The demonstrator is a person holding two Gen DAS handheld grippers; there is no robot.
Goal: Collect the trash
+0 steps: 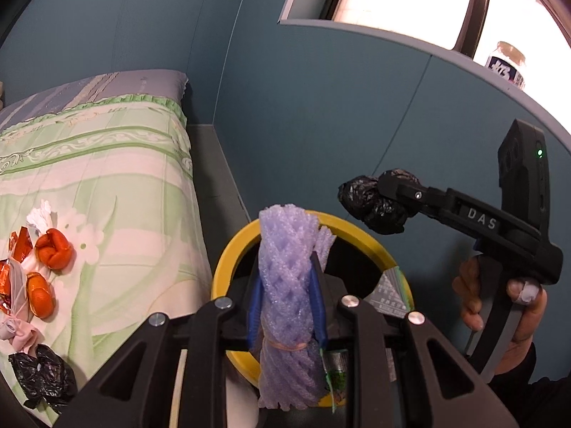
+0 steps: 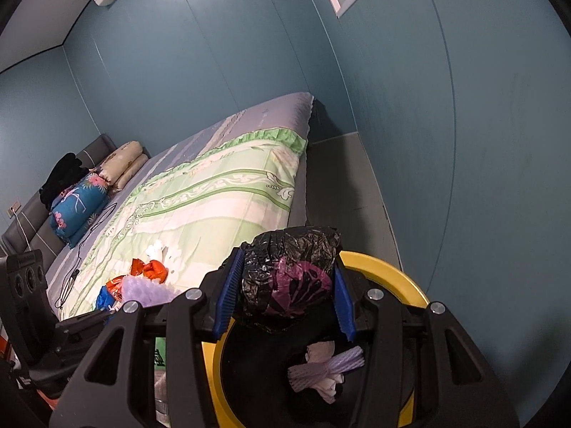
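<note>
My left gripper (image 1: 285, 285) has its jaws drawn close together, clamped on a roll of purple foam netting (image 1: 283, 271) that stands upright between the blue pads, bound low down by a thin rubber band. My right gripper (image 2: 283, 292) has its jaws partly apart, pressed on either side of a crumpled black plastic bag (image 2: 289, 274) with a patch of purple-pink plastic showing on its front. Both bundles hang over a round bin with a yellow rim (image 2: 389, 267) and a black inside, which stands on the floor just beside the bed. Down in the bin lie another bunch of purple foam netting tied around white tissue (image 2: 324, 367), and some printed packaging against the wall. From my left camera I see the right gripper (image 1: 378, 201) off to the right, above the bin's far rim, with the person's hand (image 1: 506, 314) around its handle. On the bed, a green and white floral quilt (image 1: 117, 164) still carries trash near its edge: orange wrappers (image 1: 53, 249), white tissue (image 1: 41, 215) and a second crumpled black bag (image 1: 41, 378). Behind everything is a blue-green wall (image 1: 303, 89), with a window and a labelled jar (image 1: 506, 62) on its sill. At the far head of the bed sit folded bedding and pillows (image 2: 78, 203).
</note>
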